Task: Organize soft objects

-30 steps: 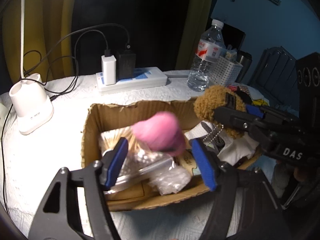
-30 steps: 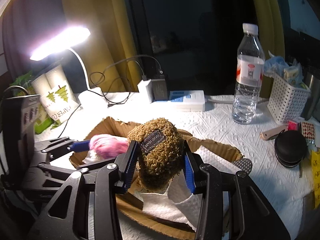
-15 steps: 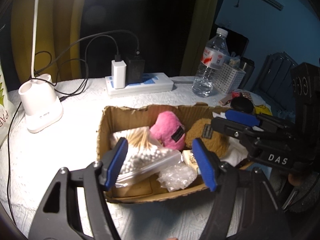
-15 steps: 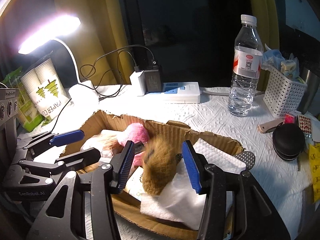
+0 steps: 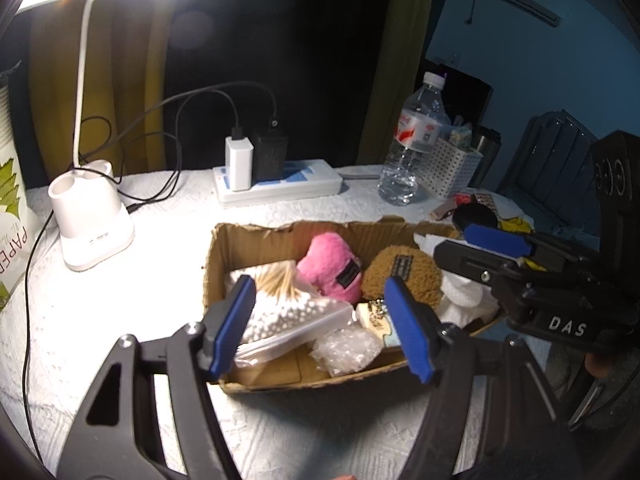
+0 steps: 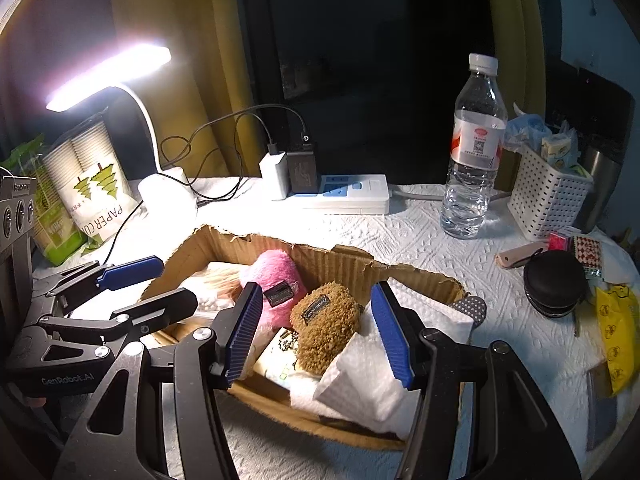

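The table [image 6: 420,236], spread with white embossed paper towel, carries a torn cardboard box [image 6: 312,264] straight ahead of both pairs of fingers, its near rim just under their tips. Beyond the box, past the fingertips, lie a white power strip [image 6: 352,196] with 2 chargers plugged in, a water bottle [image 6: 474,152] and a white perforated basket [image 6: 548,196]. A desk lamp's white base [image 5: 90,220] and a pack of paper cups [image 6: 92,188] stand left of the fingers, and a round black case [image 6: 556,284] and yellow packet [image 6: 618,336] lie to their right.
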